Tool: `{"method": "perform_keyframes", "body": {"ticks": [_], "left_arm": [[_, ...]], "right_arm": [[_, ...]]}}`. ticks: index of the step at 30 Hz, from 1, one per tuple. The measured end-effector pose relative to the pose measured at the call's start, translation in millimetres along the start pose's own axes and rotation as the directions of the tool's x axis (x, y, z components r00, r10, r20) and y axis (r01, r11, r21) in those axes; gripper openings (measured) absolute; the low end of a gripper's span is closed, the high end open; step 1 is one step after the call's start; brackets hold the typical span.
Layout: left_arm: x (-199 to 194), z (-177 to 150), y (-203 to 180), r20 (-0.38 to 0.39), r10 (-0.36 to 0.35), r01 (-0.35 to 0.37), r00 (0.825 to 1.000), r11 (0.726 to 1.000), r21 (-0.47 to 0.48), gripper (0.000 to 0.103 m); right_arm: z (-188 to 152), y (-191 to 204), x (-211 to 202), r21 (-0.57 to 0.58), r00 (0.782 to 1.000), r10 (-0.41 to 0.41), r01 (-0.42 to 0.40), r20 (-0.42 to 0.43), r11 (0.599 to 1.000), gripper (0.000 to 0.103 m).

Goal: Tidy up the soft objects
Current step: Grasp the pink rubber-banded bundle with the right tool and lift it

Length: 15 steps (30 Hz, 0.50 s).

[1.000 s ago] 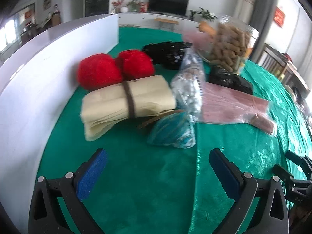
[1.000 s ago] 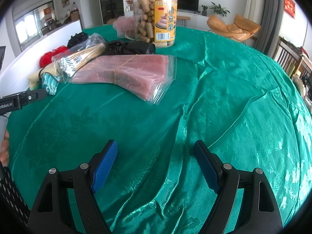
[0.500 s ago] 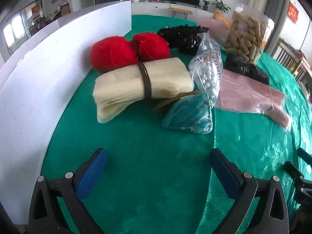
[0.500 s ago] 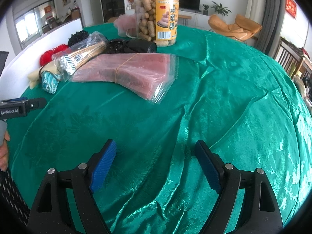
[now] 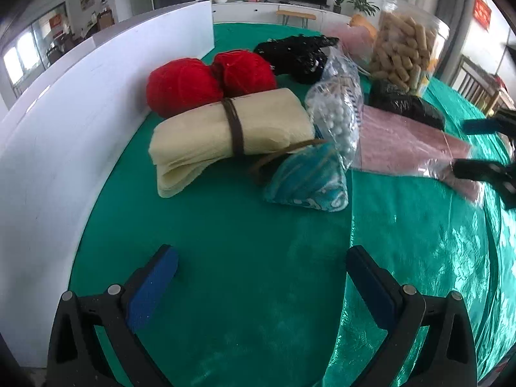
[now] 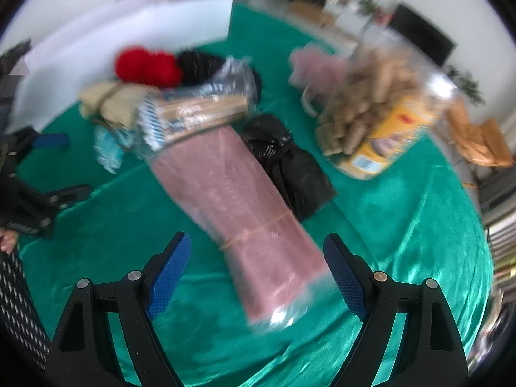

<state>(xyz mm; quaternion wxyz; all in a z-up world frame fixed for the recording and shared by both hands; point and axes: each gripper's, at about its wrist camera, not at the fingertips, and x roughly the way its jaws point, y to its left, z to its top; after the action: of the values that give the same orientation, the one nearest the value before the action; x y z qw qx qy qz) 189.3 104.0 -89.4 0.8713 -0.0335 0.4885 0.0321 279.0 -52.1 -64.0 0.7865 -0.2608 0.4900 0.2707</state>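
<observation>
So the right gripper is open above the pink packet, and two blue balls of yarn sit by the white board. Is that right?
Nearly. The yarn balls are red, not blue; the left wrist view shows them clearly beside the white board. The rest holds: the right gripper is open, its fingers either side of the pink packet.
</observation>
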Motion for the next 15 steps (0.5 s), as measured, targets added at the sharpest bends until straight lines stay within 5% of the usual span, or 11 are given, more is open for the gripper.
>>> {"method": "perform_keyframes", "body": {"ticks": [4,7,11,15], "left_arm": [[1,-1,-3,-0.001,0.007,-0.007,1.000,1.000,0.016,0.103],[0,-1,-4,0.003,0.005,-0.005,1.000,1.000,0.016,0.103],[2,1,-6,0.007,0.010,-0.010,1.000,1.000,0.020,0.103],[1,0,-5,0.005,0.001,-0.001,1.000,1.000,0.018,0.103]], "right_arm": [[10,-11,24,0.067,0.988,0.127,-0.122,-0.085,0.990,0.088],[13,-1,21,0.082,0.957,0.268,-0.260,-0.108,0.962,0.087],[22,15,14,-0.038,0.990,0.108,-0.112,-0.094,0.993,0.086],[30,22,33,-0.041,0.984,0.100,-0.107,-0.149,0.993,0.086]]}}
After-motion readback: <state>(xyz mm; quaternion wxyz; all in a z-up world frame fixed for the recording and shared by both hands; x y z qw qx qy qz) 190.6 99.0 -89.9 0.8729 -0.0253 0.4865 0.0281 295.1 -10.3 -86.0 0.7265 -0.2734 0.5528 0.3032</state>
